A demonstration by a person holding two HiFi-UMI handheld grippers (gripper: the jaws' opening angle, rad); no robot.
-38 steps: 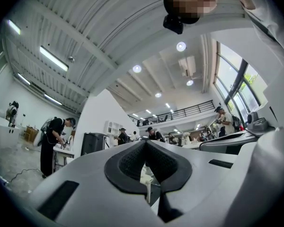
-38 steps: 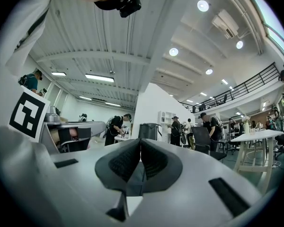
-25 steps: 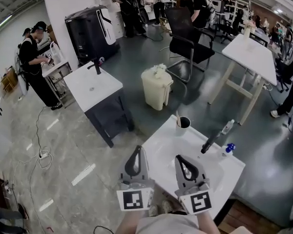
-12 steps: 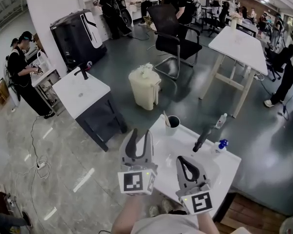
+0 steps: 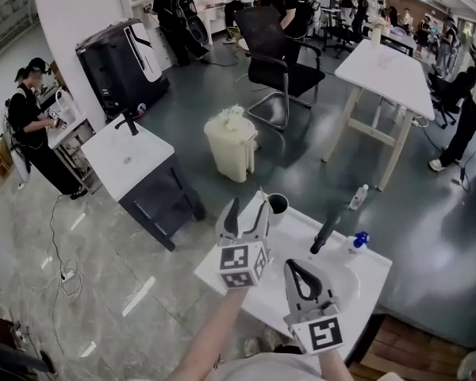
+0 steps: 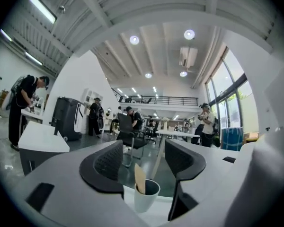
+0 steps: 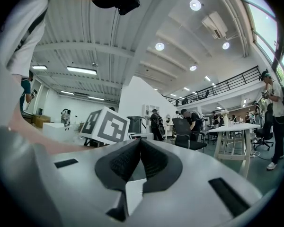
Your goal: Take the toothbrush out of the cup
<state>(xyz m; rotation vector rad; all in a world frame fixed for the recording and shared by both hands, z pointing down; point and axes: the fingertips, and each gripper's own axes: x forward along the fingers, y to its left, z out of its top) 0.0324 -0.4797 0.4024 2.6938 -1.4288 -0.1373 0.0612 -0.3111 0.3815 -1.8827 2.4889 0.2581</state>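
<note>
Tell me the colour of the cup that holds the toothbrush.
White outside, dark inside; the cup shows best in the left gripper view.

This is a big open work hall, like a test lab. The high ceiling (image 6: 146, 27) has round lights (image 6: 189, 34) and a balcony (image 6: 151, 100). On the shiny floor (image 5: 103, 252) stand a white sink stand (image 5: 127, 153) at ten o'clock, a black chair (image 5: 282, 62) at twelve and a white table (image 5: 389, 70) at two. People (image 5: 32, 125) work at nine and twelve.
</note>
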